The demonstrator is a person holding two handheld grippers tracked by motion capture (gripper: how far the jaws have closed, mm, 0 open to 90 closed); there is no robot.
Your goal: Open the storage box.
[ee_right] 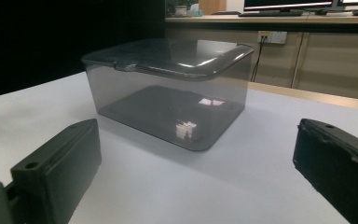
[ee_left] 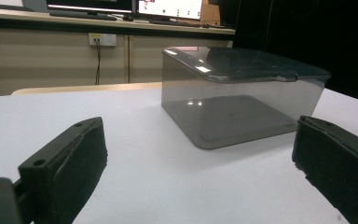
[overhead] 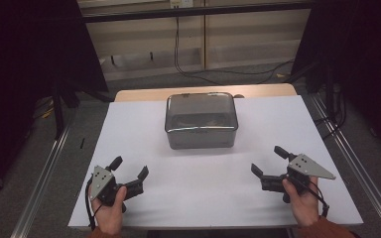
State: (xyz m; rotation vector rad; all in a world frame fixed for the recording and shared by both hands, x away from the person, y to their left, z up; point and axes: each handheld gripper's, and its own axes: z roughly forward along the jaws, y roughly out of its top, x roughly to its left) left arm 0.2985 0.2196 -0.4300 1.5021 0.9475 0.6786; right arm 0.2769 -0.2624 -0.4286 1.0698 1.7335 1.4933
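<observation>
At twelve o'clock on the bench [overhead: 129,198] sits our lidded smoky box [overhead: 201,121], well beyond the released left gripper [overhead: 130,168] and right gripper [overhead: 268,159]; its slick walls could slip from a one-sided pinch.

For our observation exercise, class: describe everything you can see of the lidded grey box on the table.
The box is rectangular with rounded corners, made of smoky, see-through grey material that looks like plastic. Its lid is on, glossy, and overhangs the walls slightly. Through the walls the box looks empty, with its flat base showing. It sits upright on the white table surface, toward the far middle. Nothing else touches it; the left gripper and right gripper are both open and well short of it.
</observation>
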